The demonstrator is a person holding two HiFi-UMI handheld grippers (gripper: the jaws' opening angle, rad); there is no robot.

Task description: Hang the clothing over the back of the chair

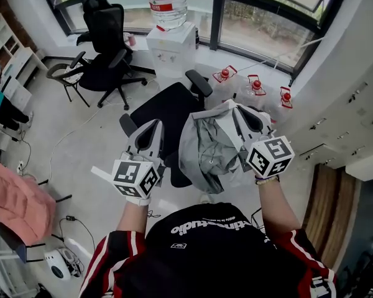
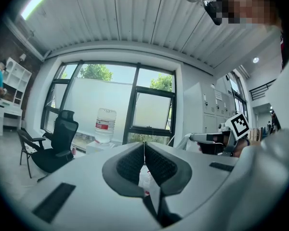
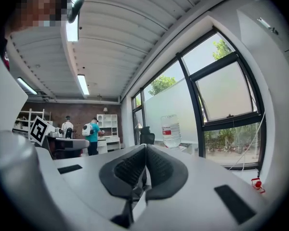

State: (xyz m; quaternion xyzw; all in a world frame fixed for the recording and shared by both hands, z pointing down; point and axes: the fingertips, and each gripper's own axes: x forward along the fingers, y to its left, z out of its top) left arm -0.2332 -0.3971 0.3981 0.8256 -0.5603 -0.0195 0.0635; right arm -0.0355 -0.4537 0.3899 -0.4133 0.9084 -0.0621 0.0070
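A grey garment [image 1: 202, 148] hangs from my right gripper [image 1: 232, 106], which is shut on its top edge. It droops above the near side of a black office chair [image 1: 165, 107] that stands below me. Part of the chair's dark back [image 1: 174, 169] shows beside the cloth's left edge. My left gripper [image 1: 155, 123] hovers over the chair's left armrest [image 1: 128, 125], shut, with no cloth in it. In the left gripper view the pads [image 2: 135, 160] meet with nothing between them. In the right gripper view the right gripper [image 3: 145, 147] is closed, with a sliver of fabric below the pads.
A second black office chair [image 1: 105, 48] and a small folding chair [image 1: 65, 76] stand at the far left. A water dispenser [image 1: 171, 42] sits by the windows, with red-capped jugs [image 1: 255, 85] to its right. Pink fabric [image 1: 15, 200] lies at the left, lockers [image 1: 348, 117] at the right.
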